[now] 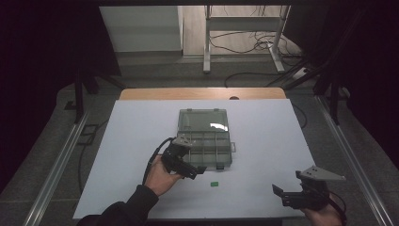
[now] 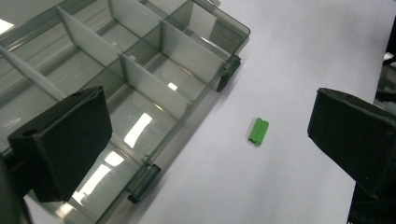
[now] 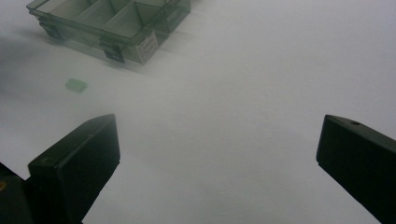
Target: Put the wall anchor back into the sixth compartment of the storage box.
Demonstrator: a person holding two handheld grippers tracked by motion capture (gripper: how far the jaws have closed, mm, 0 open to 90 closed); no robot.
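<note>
A smoky clear compartment box (image 1: 227, 159) lies open in the middle of the white table top (image 1: 136, 136), its lid folded back. Its dividers (image 2: 140, 84) show empty cells. A small green piece (image 1: 214, 184) lies on the table just in front of the box, apart from it. My left gripper (image 1: 196, 172) hovers by the box's front left corner. Its jaws stand wide open around empty air, with the green piece (image 2: 258, 131) on the table beyond them. My right gripper (image 1: 281, 194) rests open and empty at the front right. The box (image 3: 140, 42) and green piece (image 3: 76, 84) lie far ahead of it.
A wooden strip (image 1: 202, 93) edges the table at the back. Metal rails (image 1: 56, 165) run along both sides. Cables and a metal frame (image 1: 244, 42) stand on the floor behind. Bare white surface (image 1: 268, 141) stretches to the right of the box.
</note>
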